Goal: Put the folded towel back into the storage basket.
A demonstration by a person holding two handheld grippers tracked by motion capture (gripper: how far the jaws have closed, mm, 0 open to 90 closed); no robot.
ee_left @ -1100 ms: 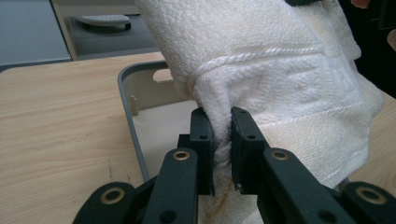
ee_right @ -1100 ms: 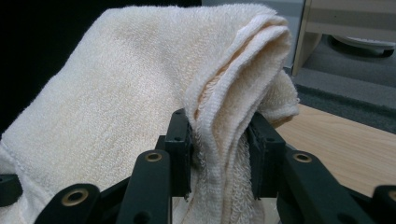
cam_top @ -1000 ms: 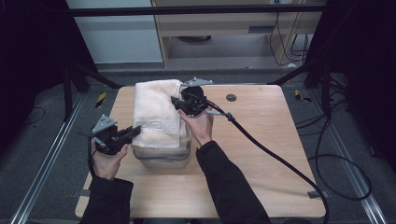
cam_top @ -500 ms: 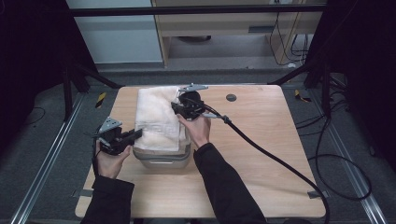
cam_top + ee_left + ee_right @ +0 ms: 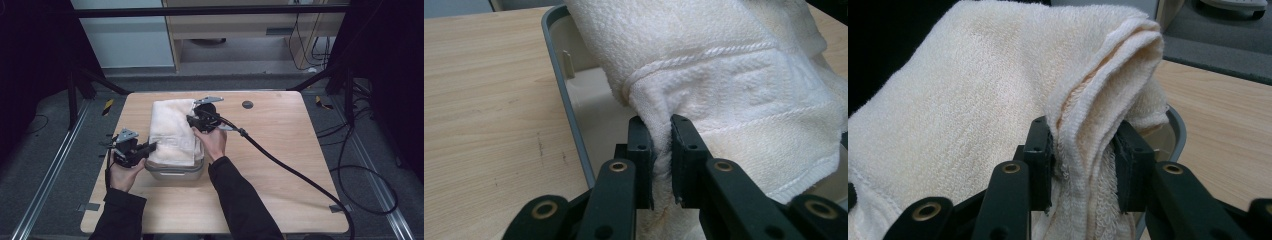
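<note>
A folded cream towel (image 5: 172, 131) hangs over a grey plastic tub (image 5: 177, 172) on the wooden table (image 5: 280, 150). My left gripper (image 5: 150, 146) is at the towel's left near edge, shut on a fold of the towel (image 5: 734, 85), whose hem is squeezed between the pads at the tub's (image 5: 569, 120) rim. My right gripper (image 5: 192, 120) holds the towel's right side, shut on several bunched layers of the towel (image 5: 998, 75) above the tub's (image 5: 1175, 131) rim. Both hands hold the towel low over the tub.
A thick black cable (image 5: 295, 172) trails from the right gripper across the table to the right. A dark round hole (image 5: 247, 104) sits near the table's far edge. Metal frame rails and floor cables surround the table.
Both grippers have sunk with the towel, bringing it lower over the tub. The towel has drawn in and looks narrower and more folded than a second ago.
</note>
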